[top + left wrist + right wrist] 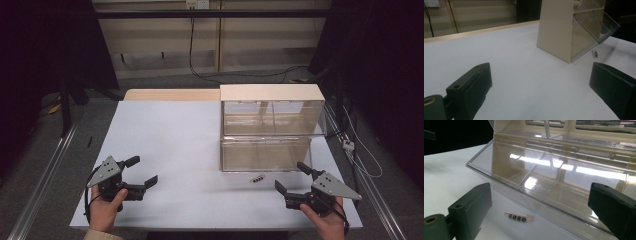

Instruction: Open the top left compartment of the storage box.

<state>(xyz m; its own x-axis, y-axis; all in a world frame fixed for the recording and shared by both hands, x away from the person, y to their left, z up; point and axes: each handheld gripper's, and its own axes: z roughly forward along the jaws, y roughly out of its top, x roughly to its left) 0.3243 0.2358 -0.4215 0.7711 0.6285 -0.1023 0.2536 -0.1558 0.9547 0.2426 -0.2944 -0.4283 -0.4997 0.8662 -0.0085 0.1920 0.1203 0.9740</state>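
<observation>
Two black grippers spread wide above a matte white table

Both the left gripper (pixel 140 171) and right gripper (pixel 292 176) have jaws wide apart, holding nothing. A glossy clear plastic two-tier organiser box (pixel 270 131) with a cream top stands at the smooth white tabletop (pixel 170 140). A small gold pin strung with black beads (pixel 258 178) lies flat just before the box, near the right gripper, well apart from the left.

A: Where is the left hand (pixel 106 206)?

B: At about 7 o'clock in the high view, wrapped around the left gripper (pixel 141 172), whose jaws stand wide apart and point toward 2 o'clock.

A: And the right hand (pixel 325 220)?

B: At about 5 o'clock, holding the right gripper (pixel 291 176). Its jaws are also spread wide, pointing toward 10 o'clock. In both gripper views the jaws have nothing between them.
</observation>
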